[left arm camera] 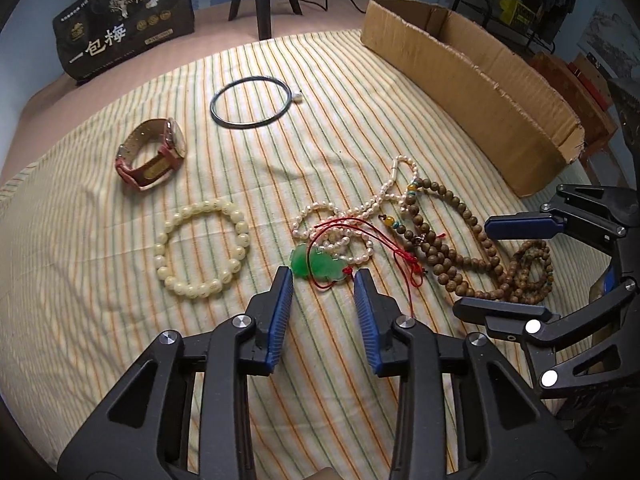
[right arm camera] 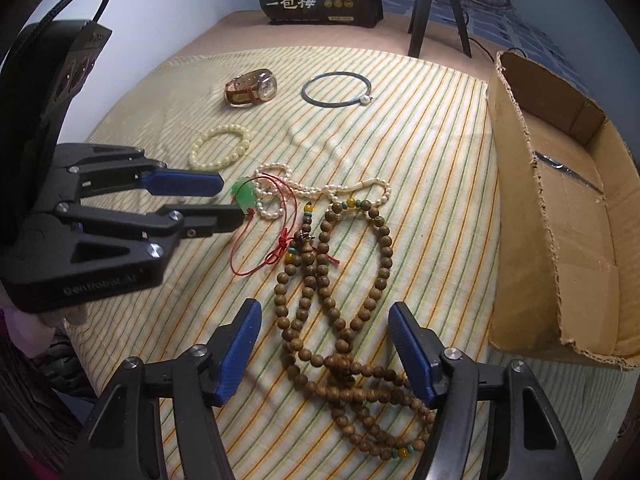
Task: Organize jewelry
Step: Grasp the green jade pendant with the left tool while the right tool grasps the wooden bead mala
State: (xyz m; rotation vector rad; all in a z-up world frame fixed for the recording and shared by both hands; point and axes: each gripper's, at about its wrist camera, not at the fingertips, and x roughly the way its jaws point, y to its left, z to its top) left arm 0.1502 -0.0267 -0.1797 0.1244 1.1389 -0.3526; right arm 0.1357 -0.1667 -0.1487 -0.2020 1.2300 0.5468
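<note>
Jewellery is spread over a striped cream cloth point(left arm camera: 100, 300), and nothing is seen yet in the brown cardboard box point(right arm camera: 568, 240) at the right edge. Farthest left in the left wrist view lies a red-strapped wristwatch point(left arm camera: 154, 154), with a cream bead bracelet point(left arm camera: 202, 248) below it and a thin dark bangle point(left arm camera: 250, 100) beyond; these three lie well apart, with open cloth around each. The left gripper point(left arm camera: 322, 276) is held spread, nothing between its blue pads, just short of a green jade pendant on a red cord point(left arm camera: 320, 266), probably the next pick. The cord is tangled across a white pearl strand point(left arm camera: 360, 212), so a clean lift may be hindered. Further right, the right gripper point(right arm camera: 324, 316) is likewise held wide and empty, straddling a long brown wooden bead necklace point(right arm camera: 340, 320), apparently lined up for a grasp. The box's ragged near wall point(right arm camera: 520, 184) stands close beside the beads, leaving a short carry.
</note>
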